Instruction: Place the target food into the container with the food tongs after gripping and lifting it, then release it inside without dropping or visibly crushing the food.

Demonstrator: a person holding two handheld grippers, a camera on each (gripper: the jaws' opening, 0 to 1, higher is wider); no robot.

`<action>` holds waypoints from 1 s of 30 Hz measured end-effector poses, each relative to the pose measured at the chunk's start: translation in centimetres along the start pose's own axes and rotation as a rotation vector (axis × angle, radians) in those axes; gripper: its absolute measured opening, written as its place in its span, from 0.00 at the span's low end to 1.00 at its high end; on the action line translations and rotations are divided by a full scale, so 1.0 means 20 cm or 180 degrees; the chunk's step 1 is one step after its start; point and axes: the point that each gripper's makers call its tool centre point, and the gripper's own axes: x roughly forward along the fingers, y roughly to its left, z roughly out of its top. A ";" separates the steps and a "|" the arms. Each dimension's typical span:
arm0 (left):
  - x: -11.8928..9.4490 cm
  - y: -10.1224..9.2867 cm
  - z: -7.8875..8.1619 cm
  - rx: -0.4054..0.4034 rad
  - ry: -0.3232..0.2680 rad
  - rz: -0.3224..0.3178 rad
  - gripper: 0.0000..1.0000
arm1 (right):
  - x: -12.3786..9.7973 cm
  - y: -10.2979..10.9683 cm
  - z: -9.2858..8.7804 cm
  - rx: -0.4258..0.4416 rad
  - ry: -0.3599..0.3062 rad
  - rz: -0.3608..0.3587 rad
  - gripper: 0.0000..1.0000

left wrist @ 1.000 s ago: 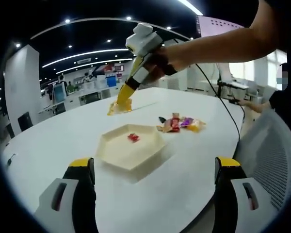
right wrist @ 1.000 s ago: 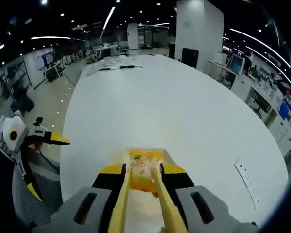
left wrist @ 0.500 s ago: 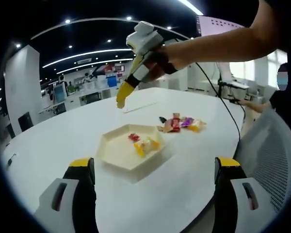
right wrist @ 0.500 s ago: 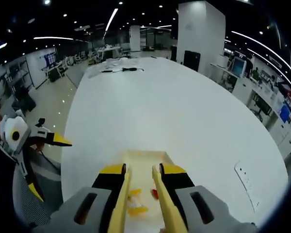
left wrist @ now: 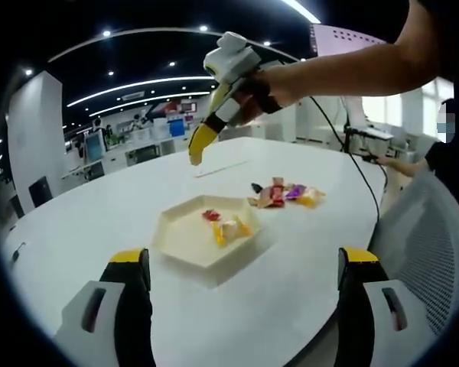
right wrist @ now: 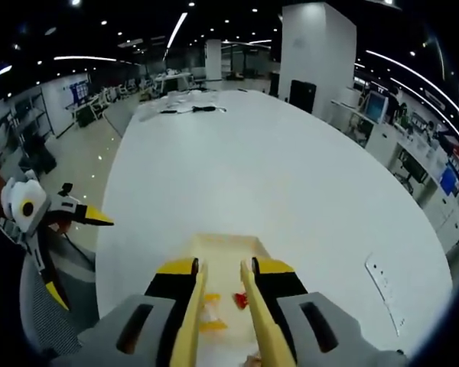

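A cream hexagonal tray sits on the white table. An orange-yellow wrapped snack and a small red sweet lie inside it. A hand holds my right gripper above and behind the tray, shut on yellow food tongs whose tips are empty. In the right gripper view, the right gripper looks down past the tongs at the tray, with the snack and red sweet below. My left gripper is open near the table's front edge.
A pile of wrapped sweets lies on the table right of the tray. A cable trails over the table's right side. A mesh chair back stands at the right. The left gripper appears off the table's edge.
The tongs let go of the orange snack, which now lies in the tray beside the red sweet. The right gripper has lifted slightly with empty tongs. The left gripper stayed put.
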 end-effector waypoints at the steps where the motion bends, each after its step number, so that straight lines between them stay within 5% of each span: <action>1: 0.00 0.00 0.00 0.0002 0.0005 0.0005 0.98 | 0.00 0.00 0.00 -0.0006 -0.0002 0.0005 0.27; 15: 0.00 0.00 0.00 0.0002 0.0016 0.0012 0.98 | -0.06 -0.03 -0.03 -0.0026 -0.0025 -0.0014 0.27; 30: 0.01 0.00 -0.01 0.0009 0.0041 0.0010 0.98 | -0.16 -0.15 -0.17 0.0027 0.0045 -0.0128 0.27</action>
